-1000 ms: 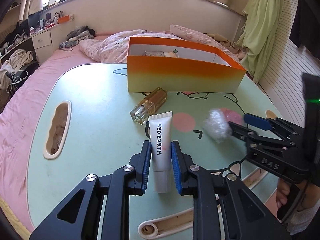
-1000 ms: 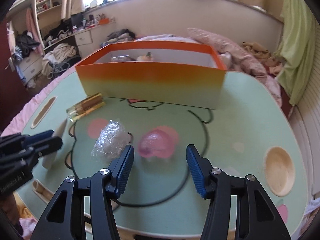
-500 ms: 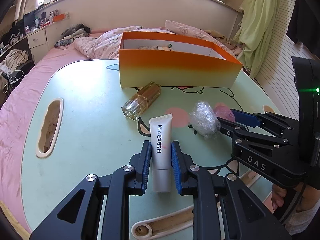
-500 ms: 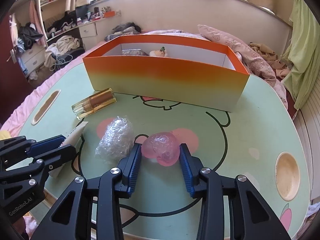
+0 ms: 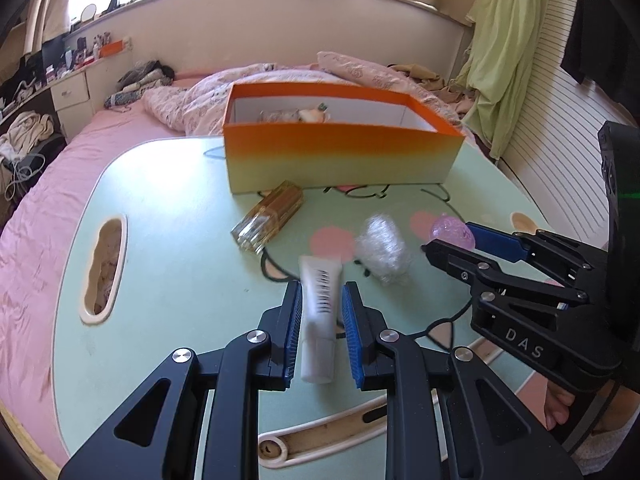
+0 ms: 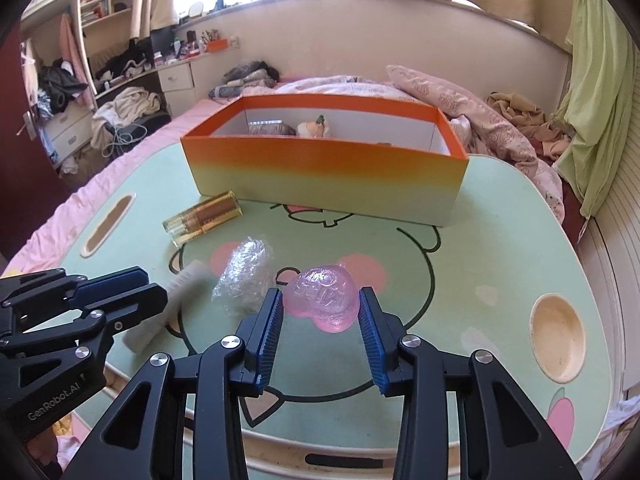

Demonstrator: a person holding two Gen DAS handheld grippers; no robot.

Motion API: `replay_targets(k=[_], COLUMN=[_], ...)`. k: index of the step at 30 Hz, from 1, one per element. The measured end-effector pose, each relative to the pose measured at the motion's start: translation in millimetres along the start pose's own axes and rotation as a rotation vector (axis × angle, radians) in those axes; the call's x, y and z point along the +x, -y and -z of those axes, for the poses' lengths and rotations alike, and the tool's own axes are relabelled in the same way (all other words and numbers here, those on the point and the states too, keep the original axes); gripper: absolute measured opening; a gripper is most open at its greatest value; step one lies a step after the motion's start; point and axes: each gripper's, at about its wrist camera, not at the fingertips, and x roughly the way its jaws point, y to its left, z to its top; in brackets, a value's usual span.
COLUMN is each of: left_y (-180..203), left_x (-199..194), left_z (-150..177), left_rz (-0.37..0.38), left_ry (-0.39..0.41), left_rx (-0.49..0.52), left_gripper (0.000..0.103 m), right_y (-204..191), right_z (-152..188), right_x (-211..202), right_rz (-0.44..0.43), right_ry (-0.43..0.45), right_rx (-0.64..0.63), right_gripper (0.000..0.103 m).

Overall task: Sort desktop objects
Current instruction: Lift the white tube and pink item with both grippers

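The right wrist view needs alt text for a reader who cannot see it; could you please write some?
The right gripper has its jaws closed on a translucent pink plastic toy above a pale green cartoon table, with an orange-to-yellow cardboard box beyond.

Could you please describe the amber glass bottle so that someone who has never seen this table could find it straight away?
Start at the orange box on the green table. Just in front of its left corner, the amber bottle lies on its side, apart from the box. Unlike the crinkled clear wrap, white tube and pink jelly piece nearer the hand-held grippers, it is rigid, golden-brown and square-edged.
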Motion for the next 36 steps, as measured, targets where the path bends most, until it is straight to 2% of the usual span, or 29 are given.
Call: replay_targets(k=[5,9,12,13,19,21,23,36], left_y=[7,12,12,10,4,5,11,4], left_x=[0,10,14,16,30,30,30,13], left_z=[-7,-4,-2,-3,0,2,3,-4], left_rz=[-0.009,-0.009,-0.021,-0.022,-0.016,-0.024,-0.05,-0.021], left_ry=[0.005,-0.034,-0.025,-0.028,-0.088,-0.071,-0.068,-0.047], left_rx=[0.02,0.043,0.051,0.052,0.047,0.06,0.098,0.067], left_gripper=[0.022,0.022,0.028,0.032,0.033,0.033,0.023,0.023], right_y=[2,7,13,15,22,22,22,16], right_z=[-2,-2,0,1,6,6,7,7], right_x=[-8,-10,-9,-8,-3,-2,-2,-8], right_rz=[-0.007,-0.007,-0.01,-0.011,-0.022,-0.025,-0.023,-0.011], right_ry=[0.022,0.03,0.027,0.025,0.014,0.014,0.014,0.019], right_rx=[0.003,0.01,0.028,0.034,0.066,0.069,0.068,0.046], right_gripper=[0.037,0.037,0.037,0.037,0.037,0.037,0.037,0.037])
